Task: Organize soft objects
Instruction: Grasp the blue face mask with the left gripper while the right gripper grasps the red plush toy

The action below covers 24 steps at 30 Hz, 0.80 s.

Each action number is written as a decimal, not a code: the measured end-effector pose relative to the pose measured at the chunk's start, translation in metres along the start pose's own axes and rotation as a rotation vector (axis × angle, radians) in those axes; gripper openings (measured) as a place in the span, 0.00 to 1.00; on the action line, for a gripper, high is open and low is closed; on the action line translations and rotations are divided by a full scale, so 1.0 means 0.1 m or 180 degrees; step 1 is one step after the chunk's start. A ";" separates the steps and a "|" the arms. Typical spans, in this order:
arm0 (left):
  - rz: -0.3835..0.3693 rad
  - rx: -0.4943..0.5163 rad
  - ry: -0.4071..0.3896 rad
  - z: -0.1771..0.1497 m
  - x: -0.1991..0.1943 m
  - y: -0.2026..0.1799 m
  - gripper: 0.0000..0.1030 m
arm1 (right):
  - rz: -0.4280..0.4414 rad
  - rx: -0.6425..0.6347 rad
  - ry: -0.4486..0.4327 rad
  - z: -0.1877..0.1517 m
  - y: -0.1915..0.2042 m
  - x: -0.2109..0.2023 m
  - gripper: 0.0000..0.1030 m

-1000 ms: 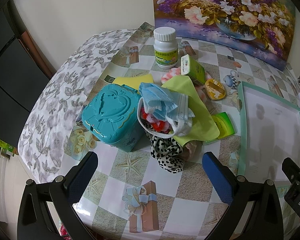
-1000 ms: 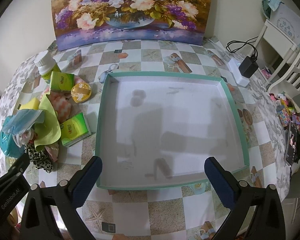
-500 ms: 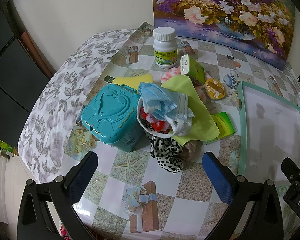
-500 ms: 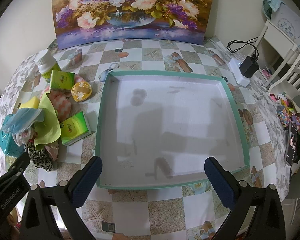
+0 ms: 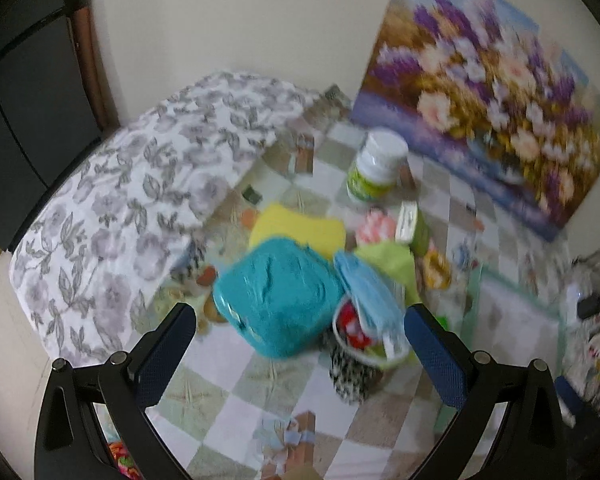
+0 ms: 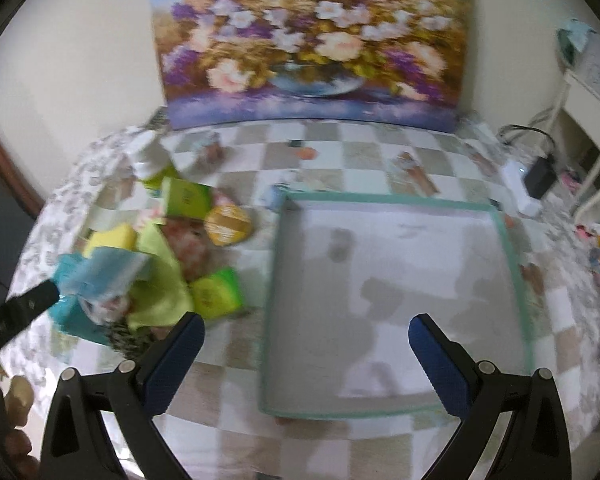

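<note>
Soft things lie in a messy pile on the left part of the table [image 6: 340, 160], which has a checked cover with little pictures on it. In the pile there is a blue face mask [image 5: 364, 284], a lime green cloth [image 6: 160, 280], a spotted black and white cloth [image 5: 350, 376] and a yellow sponge [image 5: 300, 226]. A teal box [image 5: 276, 300] sits right beside them, touching the mask. A white bottle with a green label [image 5: 374, 172] stands farther back, near a big flower painting [image 6: 308, 40] that leans on the wall. Two small green boxes [image 6: 186, 198] and a round yellow tin [image 6: 228, 224] lie near the pile too. To the right of the pile is a big flat tray [image 6: 514, 264] with a green rim and nothing in it. The left hand-held gripper [image 5: 300, 354] hangs above the table, just in front of the teal box and the pile, with its two blue fingers [image 5: 166, 354] spread wide and nothing between them. The right hand-held gripper [image 6: 306, 364] hangs over the near edge of the tray, and its fingers are spread wide too, holding nothing. Both pictures are blurry.
</note>
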State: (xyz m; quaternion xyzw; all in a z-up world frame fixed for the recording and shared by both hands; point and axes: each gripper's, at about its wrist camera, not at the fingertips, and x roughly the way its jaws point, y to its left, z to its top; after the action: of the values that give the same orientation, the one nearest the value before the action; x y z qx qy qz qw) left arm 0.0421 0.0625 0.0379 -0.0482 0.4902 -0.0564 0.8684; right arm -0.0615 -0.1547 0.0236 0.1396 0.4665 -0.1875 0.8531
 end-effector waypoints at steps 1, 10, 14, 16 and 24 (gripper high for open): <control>-0.0012 -0.0014 -0.0029 0.04 -0.01 0.01 1.00 | 0.0049 -0.0028 -0.0015 0.02 0.05 0.00 1.00; -0.0024 -0.0065 0.0286 0.20 0.18 -0.15 1.00 | 0.0265 -0.0308 -0.0016 0.16 0.47 0.15 1.00; 0.0031 0.0107 0.0427 0.21 0.29 -0.32 1.00 | 0.0197 -0.0334 0.0052 0.23 0.45 0.22 1.00; 0.0042 0.0100 0.0450 0.24 0.33 -0.38 1.00 | 0.0117 -0.0286 0.0104 0.31 0.40 0.25 1.00; -0.0115 0.0180 0.0582 0.28 0.49 -0.50 0.88 | -0.0006 -0.0083 0.0314 0.56 0.20 0.41 0.95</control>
State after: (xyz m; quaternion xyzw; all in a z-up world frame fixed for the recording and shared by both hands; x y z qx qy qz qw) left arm 0.0887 0.0069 0.0174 -0.0271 0.5647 -0.0901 0.8199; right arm 0.0095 -0.1677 0.0192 0.1371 0.5105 -0.1751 0.8306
